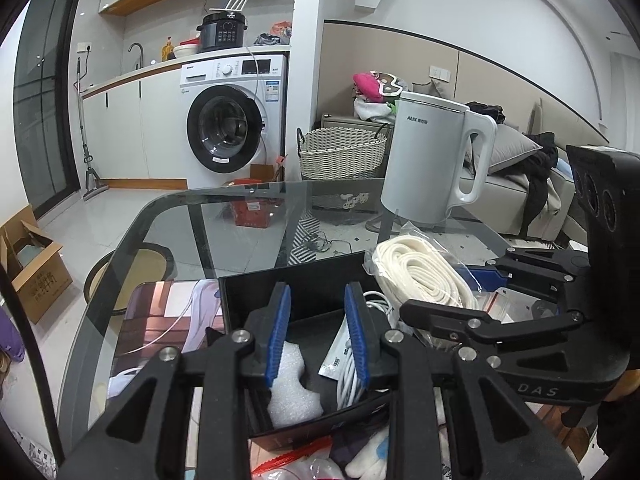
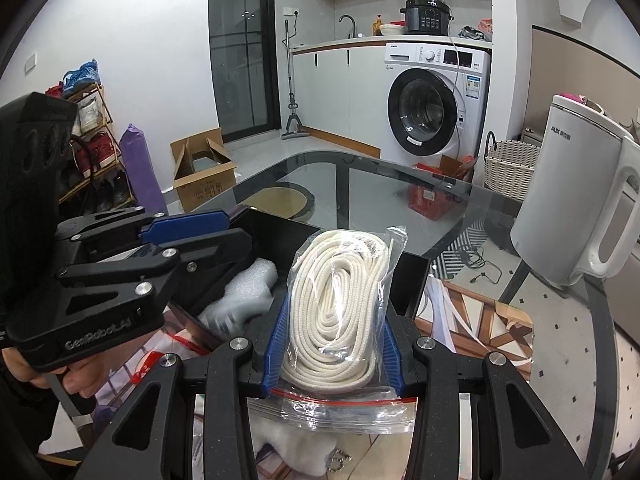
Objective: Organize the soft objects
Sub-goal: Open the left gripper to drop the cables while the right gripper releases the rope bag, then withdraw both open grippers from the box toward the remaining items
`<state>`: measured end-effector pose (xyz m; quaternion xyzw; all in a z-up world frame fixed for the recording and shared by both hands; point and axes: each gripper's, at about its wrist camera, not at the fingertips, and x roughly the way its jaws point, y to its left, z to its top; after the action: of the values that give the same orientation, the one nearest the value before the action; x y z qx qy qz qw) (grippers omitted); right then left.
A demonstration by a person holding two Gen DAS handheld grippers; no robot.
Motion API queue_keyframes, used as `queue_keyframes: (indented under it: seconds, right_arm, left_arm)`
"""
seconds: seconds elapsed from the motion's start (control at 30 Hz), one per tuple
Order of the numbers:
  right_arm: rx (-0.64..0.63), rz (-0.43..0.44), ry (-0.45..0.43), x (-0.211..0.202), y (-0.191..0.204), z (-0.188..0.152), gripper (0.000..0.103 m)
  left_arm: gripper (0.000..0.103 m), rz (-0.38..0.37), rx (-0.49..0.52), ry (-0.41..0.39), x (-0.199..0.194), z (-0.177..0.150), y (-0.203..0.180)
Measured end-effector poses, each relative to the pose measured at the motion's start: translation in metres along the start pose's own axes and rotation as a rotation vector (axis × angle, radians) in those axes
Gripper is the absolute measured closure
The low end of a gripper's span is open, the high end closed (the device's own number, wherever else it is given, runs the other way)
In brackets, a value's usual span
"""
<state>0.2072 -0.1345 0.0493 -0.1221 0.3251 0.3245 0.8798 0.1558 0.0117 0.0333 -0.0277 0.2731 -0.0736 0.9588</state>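
Observation:
My right gripper [image 2: 334,344] is shut on a clear zip bag of coiled white rope [image 2: 340,292] and holds it over the right side of a black box [image 2: 280,232]; the bag also shows in the left wrist view [image 1: 424,272]. My left gripper [image 1: 318,332] is open and empty above the black box [image 1: 320,280]. Inside the box lie a white foam piece [image 1: 290,384] and a bundled white cable [image 1: 348,376]. The foam shows in the right wrist view [image 2: 248,292] too.
A white electric kettle [image 1: 432,164] stands on the glass table [image 1: 224,216] behind the box. Zip bags [image 2: 344,412] and white fluffy items [image 2: 296,456] lie on a printed mat [image 1: 168,312] in front. A wicker basket [image 1: 340,152] stands on the floor beyond.

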Motion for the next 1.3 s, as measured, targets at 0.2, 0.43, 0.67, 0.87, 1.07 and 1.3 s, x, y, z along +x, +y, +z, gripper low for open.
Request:
queue_keyframes:
  seconds: [0.2,0.43,0.67,0.87,1.07,1.3]
  right_arm:
    - [0.001,-0.009,-0.024,-0.003,0.001,0.0,0.051]
    - [0.035,-0.032,-0.055,-0.036,-0.003,-0.012,0.029]
    - [0.082,-0.029,-0.066,-0.068,0.0,-0.04,0.003]
    - [0.095,-0.052,-0.033,-0.08,0.006,-0.066,0.001]
    - [0.091,-0.052,-0.014,-0.086,0.015,-0.083,0.001]
    - [0.08,-0.051,0.022,-0.081,0.018,-0.083,0.001]
  left_arm:
    - [0.06,0.013,-0.011,0.005,-0.008,-0.002,0.004]
    - [0.036,0.013,-0.016,0.015,-0.028,-0.008,0.005]
    - [0.0,0.009,-0.036,-0.023,-0.058,-0.025,0.005]
    - [0.0,0.011,-0.027,-0.025,-0.071,-0.037,0.005]
    - [0.0,0.003,-0.038,0.0,-0.077,-0.047,0.008]
    - [0.0,-0.003,-0.024,0.041,-0.077,-0.056,0.001]
